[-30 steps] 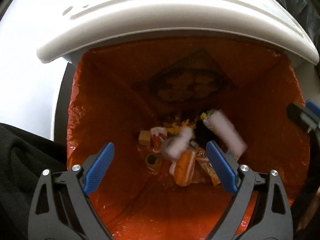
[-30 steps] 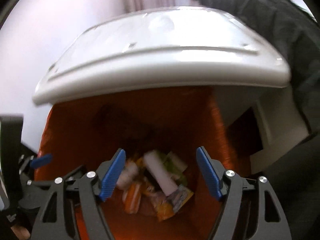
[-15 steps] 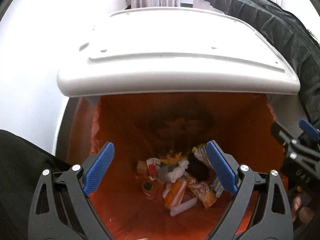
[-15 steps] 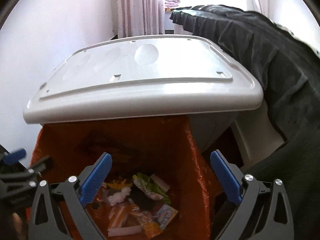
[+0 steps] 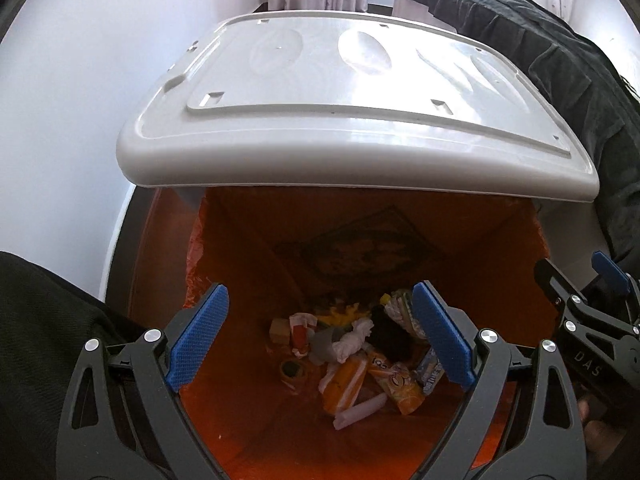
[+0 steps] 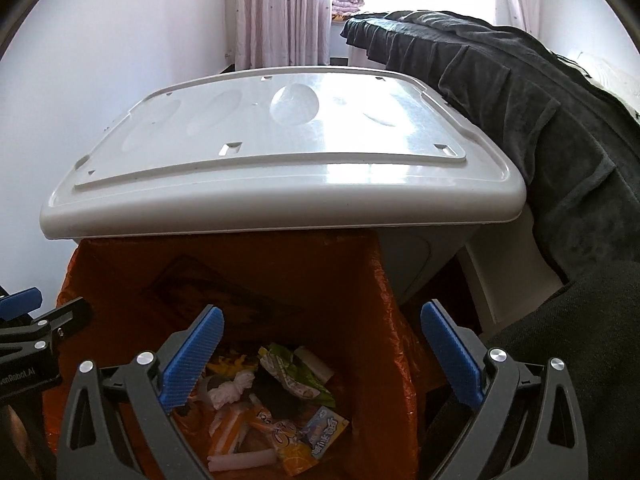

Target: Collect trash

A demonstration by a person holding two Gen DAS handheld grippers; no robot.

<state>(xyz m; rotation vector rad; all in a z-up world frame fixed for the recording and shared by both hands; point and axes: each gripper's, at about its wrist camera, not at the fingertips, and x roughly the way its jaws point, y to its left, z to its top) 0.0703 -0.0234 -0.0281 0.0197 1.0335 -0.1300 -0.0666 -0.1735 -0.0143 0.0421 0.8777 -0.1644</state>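
Hovering over the bin, the left gripper [image 5: 320, 336] has its blue pads spread wide with nothing between them, just pointing down into the opening. Same deal with the right gripper [image 6: 320, 360]: jaws fully apart, empty, aimed into the bin from the other side, and you can spot each one poking into the edge of the other's view. Straight below them is the trash [image 5: 360, 356], a little heap at the bottom of the orange bin liner [image 5: 248, 264]. From what I can make out there's a crumpled white tissue [image 6: 234, 390], an orange juice pouch [image 5: 396, 384], a green snack wrapper [image 6: 292, 376], a small blue packet [image 6: 326, 434], a white stick-shaped roll [image 6: 244, 460], a little brown ring that looks like a tape roll [image 5: 292, 370], plus some yellow scraps and something black in the middle I can't identify. The liner has a faded dark diamond print on its back wall and is folded over the rim. Above that, the grey bin lid [image 5: 352, 112] is tipped up and open, hanging over the back half of the opening. Further out there's a dark blanket [image 6: 520, 100] draped to the right of the bin, touching or nearly touching the lid's corner, patterned curtains [image 6: 280, 12] by a bright window at the back, and a plain white wall [image 5: 72, 120] on the left. A black sleeve [image 5: 40, 340] shows at the lower left of the left view.
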